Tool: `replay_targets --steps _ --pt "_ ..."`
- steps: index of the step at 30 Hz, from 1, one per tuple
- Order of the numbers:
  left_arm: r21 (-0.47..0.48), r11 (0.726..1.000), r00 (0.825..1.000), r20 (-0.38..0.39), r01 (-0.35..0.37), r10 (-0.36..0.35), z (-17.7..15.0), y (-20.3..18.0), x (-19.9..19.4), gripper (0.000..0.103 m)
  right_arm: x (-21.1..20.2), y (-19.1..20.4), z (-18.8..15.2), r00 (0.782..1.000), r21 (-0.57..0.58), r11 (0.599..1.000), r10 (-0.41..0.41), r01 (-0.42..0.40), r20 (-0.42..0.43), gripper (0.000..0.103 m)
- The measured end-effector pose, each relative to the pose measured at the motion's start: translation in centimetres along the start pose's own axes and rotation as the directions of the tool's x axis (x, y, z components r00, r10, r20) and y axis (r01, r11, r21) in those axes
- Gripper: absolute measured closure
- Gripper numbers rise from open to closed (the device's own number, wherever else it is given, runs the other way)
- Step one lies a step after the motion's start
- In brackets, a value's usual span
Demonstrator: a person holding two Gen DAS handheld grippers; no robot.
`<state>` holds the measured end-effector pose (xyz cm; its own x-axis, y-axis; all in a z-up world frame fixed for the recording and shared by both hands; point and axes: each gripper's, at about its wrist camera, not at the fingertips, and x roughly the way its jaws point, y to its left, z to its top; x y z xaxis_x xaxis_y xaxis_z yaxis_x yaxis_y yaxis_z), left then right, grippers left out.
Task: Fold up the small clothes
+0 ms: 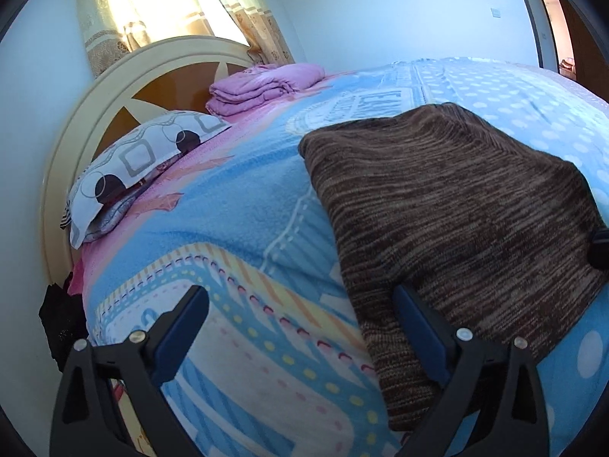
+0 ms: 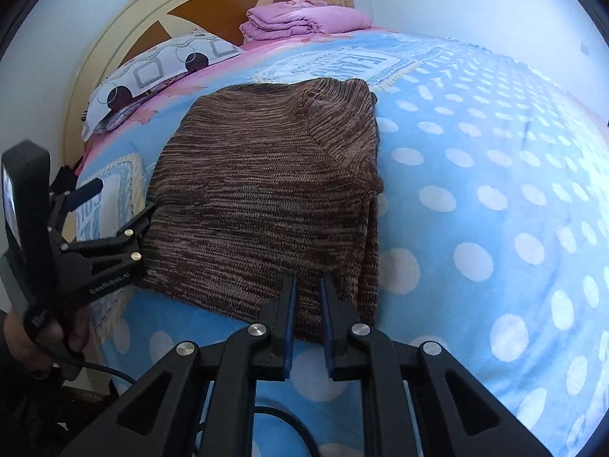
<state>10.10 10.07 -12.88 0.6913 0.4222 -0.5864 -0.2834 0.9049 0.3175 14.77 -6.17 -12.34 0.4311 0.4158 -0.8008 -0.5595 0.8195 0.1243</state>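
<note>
Left wrist view: left gripper [image 1: 300, 304] fingers spread wide, holding nothing. Brown marled knit garment, folded to a rough rectangle [image 1: 453, 205], lies flat on the bed's blue fleece blanket w/ white dots [image 1: 236, 205]. Garment's near-left edge lies by the right-hand finger; contact cannot be told. Left-hand finger is over bare blanket.

Right wrist view: right gripper [image 2: 307, 297] fingers nearly closed, narrow gap between them, nothing gripped; tips sit at garment's [image 2: 262, 190] near edge. Left gripper [image 2: 118, 198] is beside garment's left edge. Beyond fingertips, by cream-and-brown round headboard [image 2: 160, 7]: patterned pillow [image 2: 152, 72], folded purple bedding [image 2: 300, 19].
</note>
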Motion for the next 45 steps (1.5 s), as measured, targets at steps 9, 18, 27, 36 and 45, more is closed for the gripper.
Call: replay_targets --steps 9,18,27,36,45 --pt "-0.114 0.988 0.991 -0.075 0.102 -0.111 0.9 4.6 -3.2 0.001 -5.8 1.9 -2.2 0.987 0.036 0.998 -0.058 0.053 0.152 0.047" --pt "-0.125 0.981 0.988 0.054 0.15 -0.144 2.7 5.2 -8.0 0.0 -10.9 4.4 -0.9 0.957 -0.017 0.997 -0.069 0.077 0.282 0.046" --pt "-0.119 0.981 0.986 0.09 0.151 -0.14 3.3 5.7 -8.9 0.0 -13.0 4.7 -0.9 0.935 -0.01 0.996 -0.077 0.086 0.347 0.046" --pt "-0.112 0.983 0.987 0.092 0.143 -0.133 3.4 5.4 -9.2 0.0 -13.7 4.4 -0.8 0.927 0.011 0.996 -0.083 0.085 0.367 0.046" --pt "-0.109 0.984 0.986 0.094 0.144 -0.134 3.3 5.4 -9.3 0.0 -14.2 4.4 -0.9 0.921 0.015 0.996 -0.082 0.082 0.382 0.045"
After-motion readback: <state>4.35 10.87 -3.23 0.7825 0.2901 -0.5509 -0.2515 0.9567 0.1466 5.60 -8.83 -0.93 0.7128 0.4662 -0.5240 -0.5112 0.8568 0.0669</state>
